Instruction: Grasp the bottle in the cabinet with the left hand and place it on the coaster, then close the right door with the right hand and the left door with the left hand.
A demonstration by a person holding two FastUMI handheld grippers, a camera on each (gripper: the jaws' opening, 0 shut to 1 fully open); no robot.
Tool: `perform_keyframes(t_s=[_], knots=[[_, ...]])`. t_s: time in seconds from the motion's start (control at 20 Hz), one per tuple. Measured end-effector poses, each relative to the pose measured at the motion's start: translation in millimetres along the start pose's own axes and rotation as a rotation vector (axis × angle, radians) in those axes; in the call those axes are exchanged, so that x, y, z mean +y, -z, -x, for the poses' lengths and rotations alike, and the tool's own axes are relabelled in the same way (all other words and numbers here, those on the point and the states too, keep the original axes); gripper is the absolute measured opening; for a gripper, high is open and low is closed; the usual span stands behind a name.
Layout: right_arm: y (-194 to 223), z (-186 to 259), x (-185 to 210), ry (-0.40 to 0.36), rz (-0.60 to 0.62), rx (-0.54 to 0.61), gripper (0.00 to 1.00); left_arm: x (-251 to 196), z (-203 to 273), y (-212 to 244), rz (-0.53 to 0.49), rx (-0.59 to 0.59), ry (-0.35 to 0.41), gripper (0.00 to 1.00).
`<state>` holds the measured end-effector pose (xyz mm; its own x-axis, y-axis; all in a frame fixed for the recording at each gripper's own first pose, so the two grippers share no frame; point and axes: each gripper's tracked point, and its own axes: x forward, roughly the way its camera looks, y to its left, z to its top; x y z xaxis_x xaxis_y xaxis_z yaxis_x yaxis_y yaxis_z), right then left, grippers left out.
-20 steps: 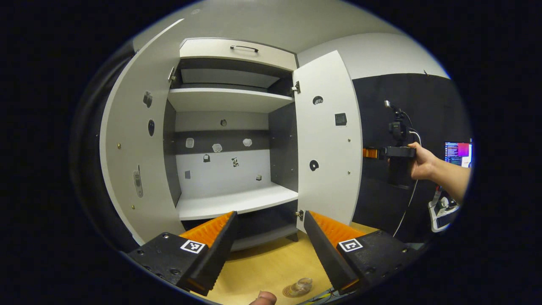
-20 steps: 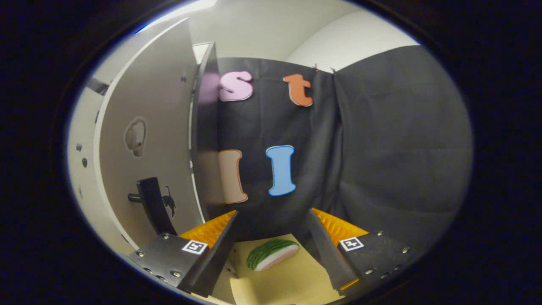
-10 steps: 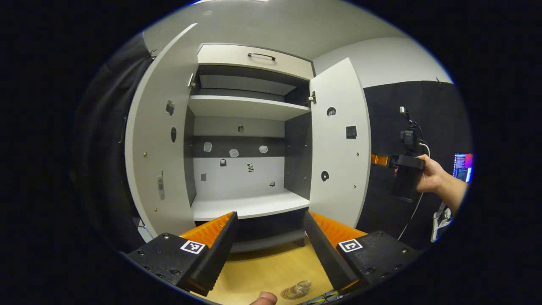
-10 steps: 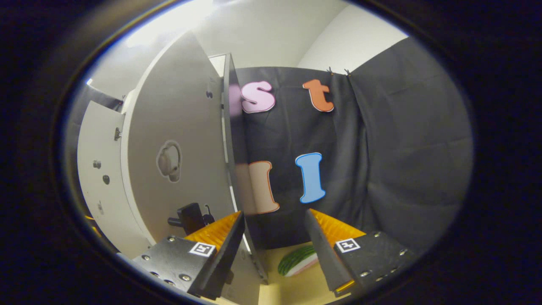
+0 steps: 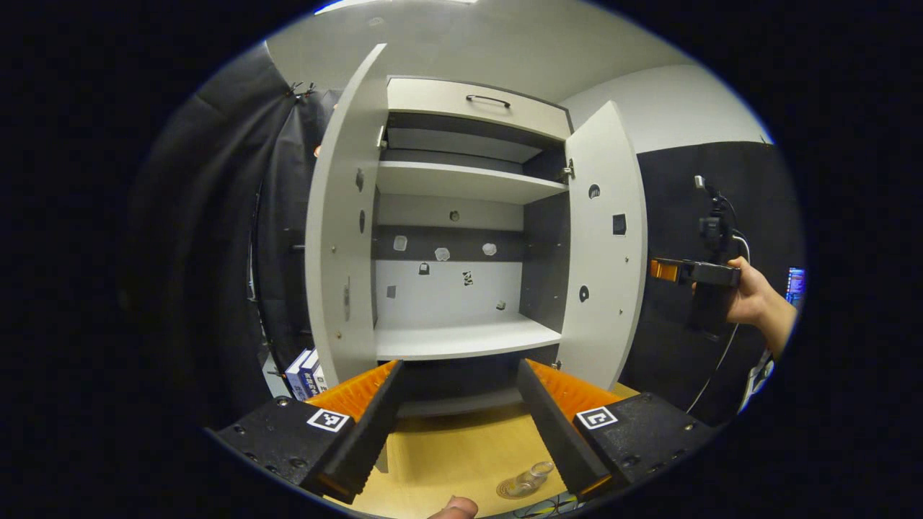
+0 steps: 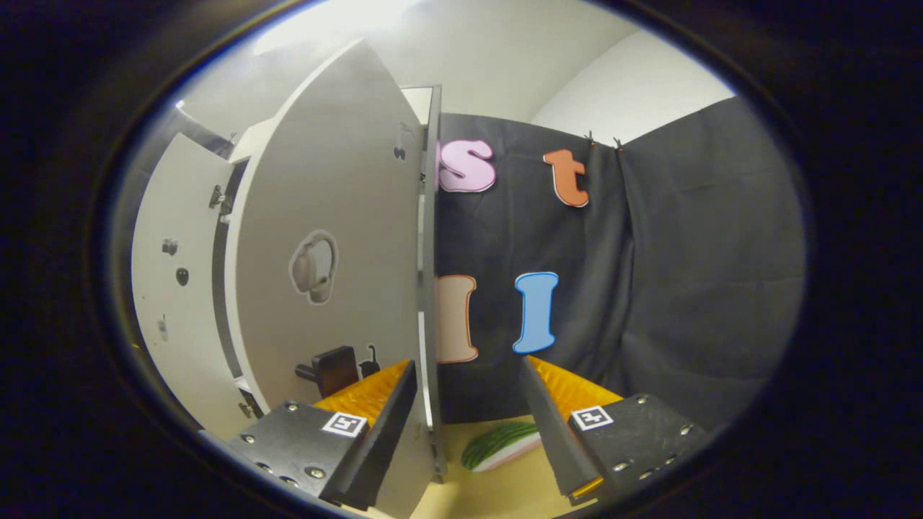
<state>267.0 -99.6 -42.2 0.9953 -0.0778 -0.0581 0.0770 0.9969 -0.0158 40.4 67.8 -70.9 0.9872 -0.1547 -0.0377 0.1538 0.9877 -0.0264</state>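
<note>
Both views facing cabinet (image 5: pixel 461 288), seemingly close

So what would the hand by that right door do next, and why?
Probably swing the right gripper leftward to push the right door toward shut: its jaws are open astride the door's edge, both doors stand open, and the bottle lies on the table.

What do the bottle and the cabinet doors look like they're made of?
Bottle: clear and glossy, with the table showing through it, so glass or clear plastic. Right door and left door: flat, matte light-grey panels with a darker edge, probably laminated board.
</note>
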Motion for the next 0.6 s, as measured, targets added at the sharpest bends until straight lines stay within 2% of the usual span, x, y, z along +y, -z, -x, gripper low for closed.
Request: perform_keyframes(t_s=[0.2, 0.45, 0.6], knots=[[-1, 2, -1, 0.026, 0.005, -0.007, 0.88, 24, 10, -4, -0.019, -0.014, -0.048, 0.98], [4, 0, 20, -0.005, -0.002, 0.016, 0.88, 40, 10, 3, 0.006, 0.017, -0.080, 0.99], [15, -4, 27, 0.002, 0.024, 0.044, 0.88, 48, 11, 0, 0.026, 0.018, -0.098, 0.99]])
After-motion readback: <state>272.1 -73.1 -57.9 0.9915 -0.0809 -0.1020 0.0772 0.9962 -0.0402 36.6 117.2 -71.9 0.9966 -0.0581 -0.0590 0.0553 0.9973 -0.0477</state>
